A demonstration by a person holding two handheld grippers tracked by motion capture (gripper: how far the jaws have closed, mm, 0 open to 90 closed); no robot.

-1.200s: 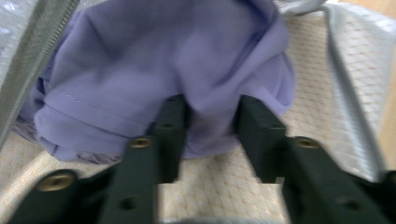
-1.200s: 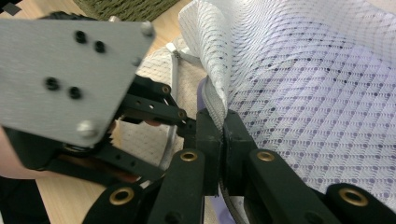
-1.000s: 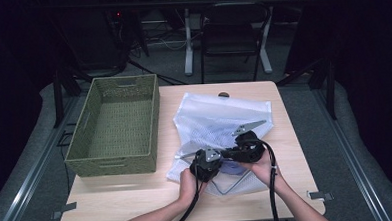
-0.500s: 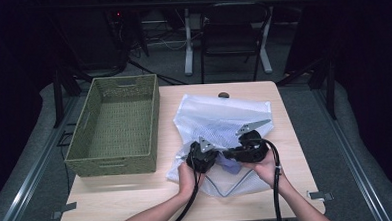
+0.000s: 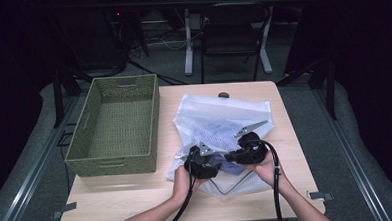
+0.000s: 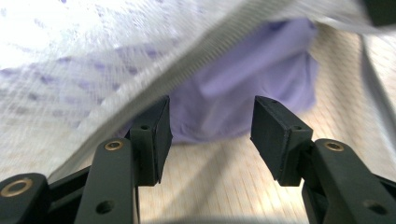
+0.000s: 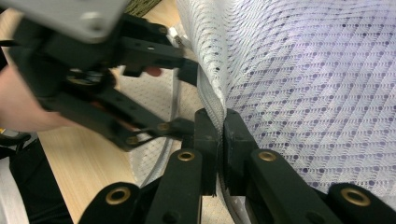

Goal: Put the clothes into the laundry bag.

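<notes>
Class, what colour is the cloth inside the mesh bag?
Purple cloth, clearest in the left gripper view.

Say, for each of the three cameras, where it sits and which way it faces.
High view: above the person's side, facing forward and down on the table; forearms and both hands show.
Left gripper view: on the left gripper, facing purple cloth inside the mesh bag; open jaws show.
Right gripper view: on the right gripper, its jaws clamping the bag's edge.
Both gripper views share the bag.
</notes>
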